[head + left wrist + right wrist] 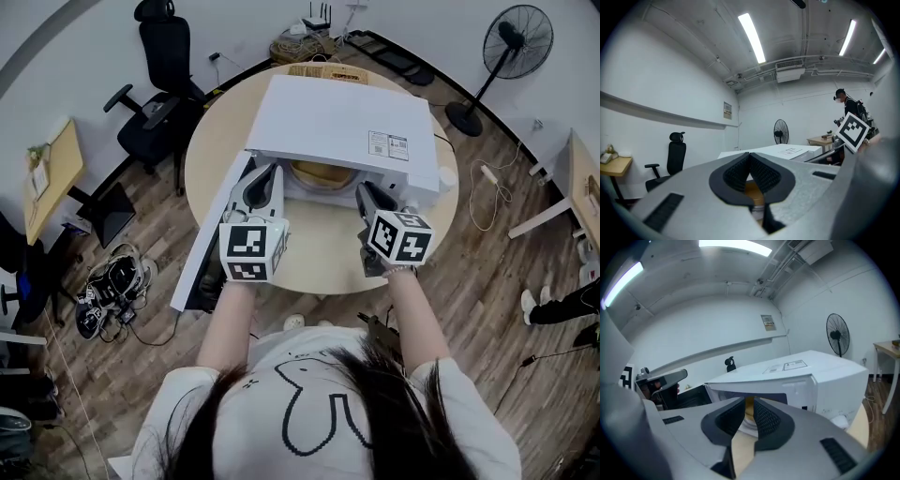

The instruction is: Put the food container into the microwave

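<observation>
A white microwave (pixel 342 122) stands on the round table (pixel 319 258) with its door (pixel 211 239) swung open to the left. The tan food container (pixel 323 174) sits inside its cavity. My left gripper (pixel 265 178) hovers just before the opening at its left side, shut, pads touching at the tip (pixel 750 157), holding nothing; the container (pixel 753 192) shows below them. My right gripper (pixel 367 194) is at the opening's right side, all but closed (pixel 749 401), a thin slit with nothing in it. Through that slit a strip of the container (pixel 749 409) is visible.
A cardboard box (pixel 328 72) lies behind the microwave and a small white cup (pixel 447 176) sits at its right. Around the table are a black office chair (pixel 159 94), a standing fan (pixel 511 47) and floor cables (pixel 112 286). A person (pixel 848 105) stands at the back.
</observation>
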`<state>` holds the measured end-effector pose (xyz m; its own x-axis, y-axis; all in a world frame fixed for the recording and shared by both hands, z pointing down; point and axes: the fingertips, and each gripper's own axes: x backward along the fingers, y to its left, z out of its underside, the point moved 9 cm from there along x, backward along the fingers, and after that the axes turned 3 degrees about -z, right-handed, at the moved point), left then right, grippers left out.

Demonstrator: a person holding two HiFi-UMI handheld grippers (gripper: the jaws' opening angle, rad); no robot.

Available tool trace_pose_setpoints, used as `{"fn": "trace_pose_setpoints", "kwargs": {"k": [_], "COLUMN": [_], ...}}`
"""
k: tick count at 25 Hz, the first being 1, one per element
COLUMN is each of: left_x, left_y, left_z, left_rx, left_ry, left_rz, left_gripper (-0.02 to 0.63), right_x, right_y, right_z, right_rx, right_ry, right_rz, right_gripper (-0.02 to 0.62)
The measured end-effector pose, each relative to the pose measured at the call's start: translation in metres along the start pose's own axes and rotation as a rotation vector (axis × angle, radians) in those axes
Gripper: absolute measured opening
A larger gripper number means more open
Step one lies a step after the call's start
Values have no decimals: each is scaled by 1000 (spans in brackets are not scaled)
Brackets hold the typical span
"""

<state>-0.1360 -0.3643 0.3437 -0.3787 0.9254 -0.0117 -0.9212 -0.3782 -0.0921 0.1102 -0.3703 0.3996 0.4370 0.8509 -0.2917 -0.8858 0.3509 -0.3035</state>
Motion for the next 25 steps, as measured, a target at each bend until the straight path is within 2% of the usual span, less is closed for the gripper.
{"fn": "trace_pose_setpoints", "kwargs": {"k": [6,11,16,22,25], "left_x": [6,6,6,11,11], "left_y": [6,13,18,21,21], "left_z": [-7,-15,-22,-35,-39], "left_rx": [-39,-41,-124,-125,-96], "left_ry": [-34,-66,-86,-136,-156], "left_rz": [-4,8,-3,5,26], "left_gripper": [9,9,9,9,9], "right_x": [26,51,70,87,93], "right_y": [20,27,35,43,48], "right_z": [-23,-39,-55,-71,-77], "right_rx": [138,219,343,425,475], "right_ry": [-57,-127,-181,-264,-319], "right_rz": [-14,2,34,56,42], "right_gripper": [40,29,29,28,28]}}
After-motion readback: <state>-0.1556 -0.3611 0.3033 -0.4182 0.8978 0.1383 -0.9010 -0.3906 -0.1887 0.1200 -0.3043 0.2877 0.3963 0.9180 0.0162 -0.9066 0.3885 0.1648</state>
